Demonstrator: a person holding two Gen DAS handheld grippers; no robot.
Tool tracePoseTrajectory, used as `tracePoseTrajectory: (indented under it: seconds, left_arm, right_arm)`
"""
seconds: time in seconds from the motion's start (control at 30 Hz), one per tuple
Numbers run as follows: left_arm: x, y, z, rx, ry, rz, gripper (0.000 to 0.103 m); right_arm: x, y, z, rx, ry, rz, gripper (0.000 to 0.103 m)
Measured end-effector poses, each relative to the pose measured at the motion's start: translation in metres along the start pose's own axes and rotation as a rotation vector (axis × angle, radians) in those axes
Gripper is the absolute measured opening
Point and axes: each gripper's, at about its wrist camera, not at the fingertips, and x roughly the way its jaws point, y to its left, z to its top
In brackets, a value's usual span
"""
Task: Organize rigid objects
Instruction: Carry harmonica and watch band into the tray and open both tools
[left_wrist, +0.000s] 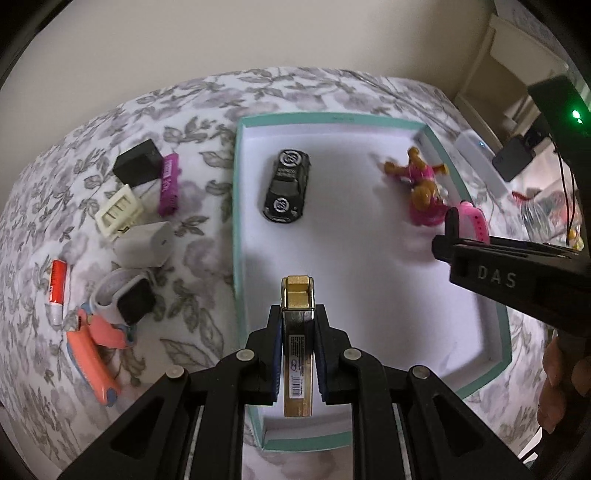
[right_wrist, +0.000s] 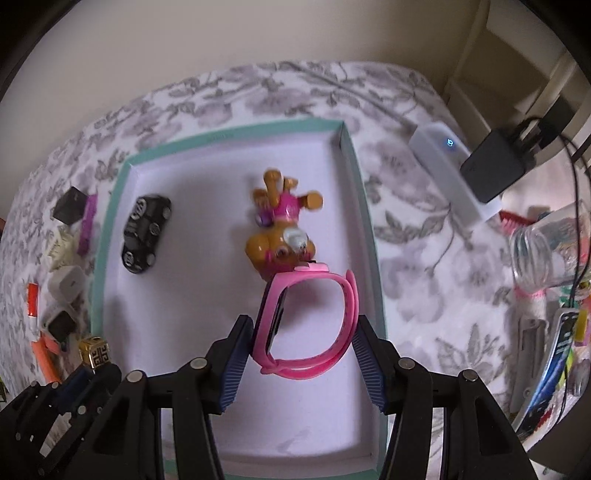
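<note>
A bed (right_wrist: 413, 258) under a grey floral cover takes up most of both views. Near its far right corner lies a white power bank (right_wrist: 452, 173) with a small blue light, a black charger (right_wrist: 495, 166) against it. A clear plastic bottle (right_wrist: 546, 247) lies beyond the right edge, with cables nearby. A plain beige wall (right_wrist: 221, 37) stands behind.

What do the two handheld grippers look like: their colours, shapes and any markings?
Both the left gripper and the right gripper are matte black plastic linkages with round silver pivot pins. Their fingers carry ribbed dark blue pads on the inner faces. In the left wrist view, the right gripper's body shows raised letters "DAS", and a green light glows on a black part behind it.
</note>
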Motion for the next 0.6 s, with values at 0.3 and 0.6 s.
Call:
tracePoseTrajectory:
  seconds: [0.3,0.6]
  left_arm:
    - [0.017,-0.003,-0.003,0.004,0.049,-0.007,0.016]
    - [0.022,-0.003,-0.003,-0.019,0.076,-0.036,0.016]
  right_arm:
    - [0.017,0.001,-0.009,-0.003,0.063,-0.017,0.058]
    - [0.014,0.008,-0.009,-0.006,0.064,-0.014,0.061]
